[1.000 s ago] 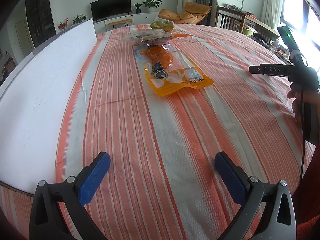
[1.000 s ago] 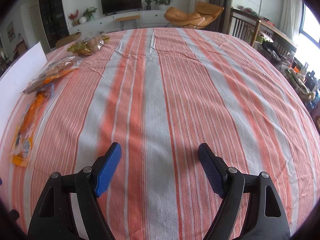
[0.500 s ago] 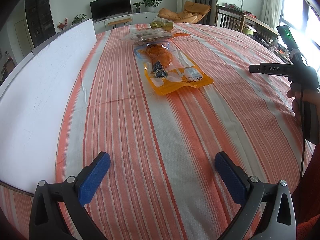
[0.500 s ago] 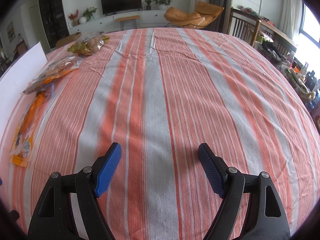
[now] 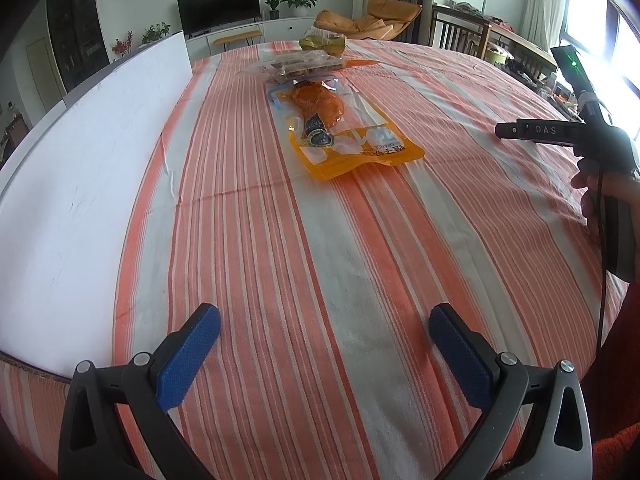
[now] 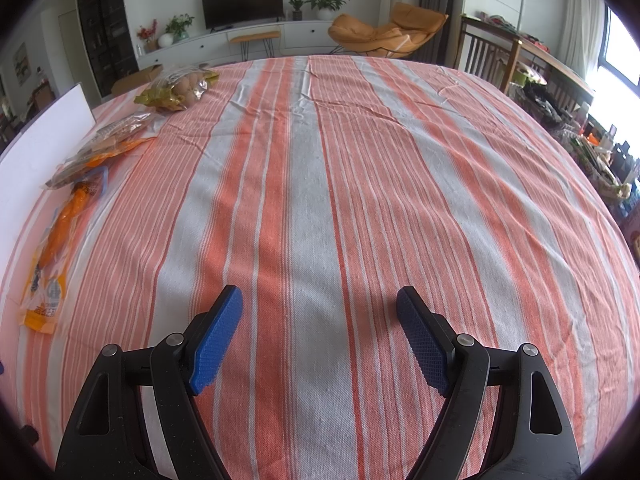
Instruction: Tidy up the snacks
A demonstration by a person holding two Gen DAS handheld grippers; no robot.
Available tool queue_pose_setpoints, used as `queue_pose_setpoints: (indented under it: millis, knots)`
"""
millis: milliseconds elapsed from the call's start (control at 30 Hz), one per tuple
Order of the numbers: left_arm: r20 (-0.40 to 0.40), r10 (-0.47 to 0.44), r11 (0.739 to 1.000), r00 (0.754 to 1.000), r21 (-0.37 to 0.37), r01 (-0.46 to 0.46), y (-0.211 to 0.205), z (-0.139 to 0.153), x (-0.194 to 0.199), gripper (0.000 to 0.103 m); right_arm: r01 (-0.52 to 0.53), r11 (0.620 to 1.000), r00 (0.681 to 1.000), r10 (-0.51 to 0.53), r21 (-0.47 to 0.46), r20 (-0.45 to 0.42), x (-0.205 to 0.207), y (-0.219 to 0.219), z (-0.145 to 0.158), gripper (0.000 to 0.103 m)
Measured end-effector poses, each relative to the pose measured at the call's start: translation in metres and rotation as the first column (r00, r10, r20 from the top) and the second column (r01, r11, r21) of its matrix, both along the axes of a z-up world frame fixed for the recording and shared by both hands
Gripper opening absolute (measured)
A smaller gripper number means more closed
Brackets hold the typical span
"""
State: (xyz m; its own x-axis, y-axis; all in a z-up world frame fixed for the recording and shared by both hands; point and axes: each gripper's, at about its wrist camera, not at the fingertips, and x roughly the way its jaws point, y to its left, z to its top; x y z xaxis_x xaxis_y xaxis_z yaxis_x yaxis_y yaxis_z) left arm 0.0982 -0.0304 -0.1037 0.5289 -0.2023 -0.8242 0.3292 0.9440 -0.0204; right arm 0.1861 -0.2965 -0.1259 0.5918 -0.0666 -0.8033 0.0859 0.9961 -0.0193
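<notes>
Three snack bags lie in a row on the striped tablecloth (image 5: 320,260). Nearest is an orange pouch (image 5: 340,136) (image 6: 56,248) with dried fruit showing through it. Behind it lies a clear packet (image 5: 304,66) (image 6: 100,142) of brown snacks, then a yellow-green bag (image 5: 323,42) (image 6: 178,90) farthest back. My left gripper (image 5: 324,330) is open over bare cloth, well short of the orange pouch. My right gripper (image 6: 320,310) is open too, with nothing between its blue pads; the bags lie far to its left. The right tool's body (image 5: 600,140) shows at the left wrist view's right edge, a hand on it.
A flat white board (image 5: 80,184) (image 6: 36,152) lies along the table's left side. Beyond the table stand a wooden chair (image 6: 492,60), an orange lounge chair (image 6: 384,34) and a TV cabinet (image 6: 248,46). Cluttered items sit off the right edge (image 6: 600,152).
</notes>
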Motion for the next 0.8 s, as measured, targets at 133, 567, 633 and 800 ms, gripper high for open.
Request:
queue_pose_setpoints:
  millis: [133,567,633,800]
  knots:
    - [0.000,0.000,1.000,1.000,0.000,0.000,0.000,0.000,0.000,0.103,0.000,1.000,1.000,0.000,0.000,0.000,0.000,0.000,0.000,0.082]
    - [-0.036,-0.022,1.000,0.999,0.011,0.022,0.004,0.001,-0.014,0.103,0.000,1.000,1.000,0.000,-0.001,-0.001,0.000,0.000,0.000,0.083]
    - [-0.037,-0.028,1.000,0.999,0.012,0.029,0.004,0.001,-0.016,0.103,-0.001,1.000,1.000,0.001,-0.001,-0.003,0.000,0.000,0.000,0.084]
    - [-0.034,-0.032,0.999,0.999,0.012,0.032,0.004,0.001,-0.016,0.103,-0.019,0.998,0.998,0.023,0.056,-0.064,0.010,0.007,0.007,0.085]
